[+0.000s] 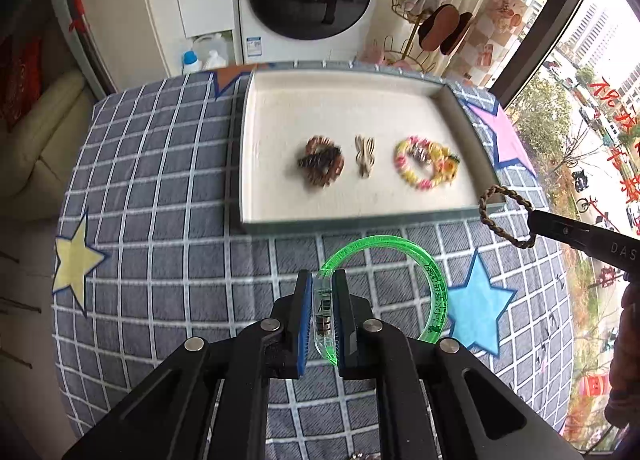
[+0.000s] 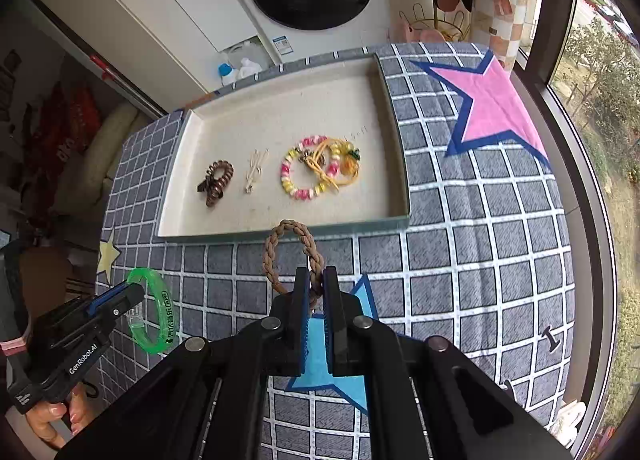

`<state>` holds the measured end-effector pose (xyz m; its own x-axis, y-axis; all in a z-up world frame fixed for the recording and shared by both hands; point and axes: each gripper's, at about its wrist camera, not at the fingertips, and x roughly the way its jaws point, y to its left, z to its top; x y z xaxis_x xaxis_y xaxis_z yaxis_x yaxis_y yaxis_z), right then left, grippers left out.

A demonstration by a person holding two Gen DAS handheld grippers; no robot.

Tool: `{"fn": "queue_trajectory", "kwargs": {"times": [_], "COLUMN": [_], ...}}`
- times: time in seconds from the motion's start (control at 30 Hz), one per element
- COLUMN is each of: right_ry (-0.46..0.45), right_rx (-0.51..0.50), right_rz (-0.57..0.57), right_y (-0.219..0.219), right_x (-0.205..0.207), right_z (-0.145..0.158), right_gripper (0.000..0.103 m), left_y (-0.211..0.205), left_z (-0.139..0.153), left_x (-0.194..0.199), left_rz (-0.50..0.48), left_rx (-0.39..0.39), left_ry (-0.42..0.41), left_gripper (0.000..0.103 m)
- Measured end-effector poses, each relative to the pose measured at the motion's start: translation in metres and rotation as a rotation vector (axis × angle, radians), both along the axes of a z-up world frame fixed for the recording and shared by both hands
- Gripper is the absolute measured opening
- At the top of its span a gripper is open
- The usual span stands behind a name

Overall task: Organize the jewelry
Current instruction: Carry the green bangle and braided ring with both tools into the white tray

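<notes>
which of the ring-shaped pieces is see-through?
The green bangle clamped in the left gripper. Its plastic is translucent; the braided loop, coil tie and beaded bracelet are opaque.

Green bangle [image 1: 434,288]: translucent, printed lettering, held upright off the cloth, near and left of the tray.
Braided loop [image 2: 294,256]: tan cord, raised over the tray's near edge.
Tray [image 1: 360,220]: shallow, cream lining.
In tray, left to right: brown coil tie [image 2: 216,180], pale clip [image 2: 254,172], pink-yellow bead bracelet [image 2: 296,188].
</notes>
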<state>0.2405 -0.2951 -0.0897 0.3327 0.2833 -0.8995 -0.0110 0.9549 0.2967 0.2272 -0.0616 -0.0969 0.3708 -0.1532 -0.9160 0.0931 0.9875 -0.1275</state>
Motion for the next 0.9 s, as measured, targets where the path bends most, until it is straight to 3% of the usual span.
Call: {"fn": "queue_trajectory", "kwargs": {"times": [0.33,0.9], "right_ry": [-0.012,0.012], "right_rx": [0.034,0.042], "right_rz": [-0.031,-0.057], "right_y": [-0.007,-0.007], "right_x": [0.031,0.085], "right_z": [0.006,-0.020], "right_gripper": [0.007,0.007], "left_y": [-0.010,-0.032], "left_z": [0.005,-0.020], "left_x": [0.042,0.097], "left_rz": [0.012,0.022], "left_rx": [-0.017,0.023], "left_ry": [-0.025,-0.028], "left_gripper": [0.022,0.022]}}
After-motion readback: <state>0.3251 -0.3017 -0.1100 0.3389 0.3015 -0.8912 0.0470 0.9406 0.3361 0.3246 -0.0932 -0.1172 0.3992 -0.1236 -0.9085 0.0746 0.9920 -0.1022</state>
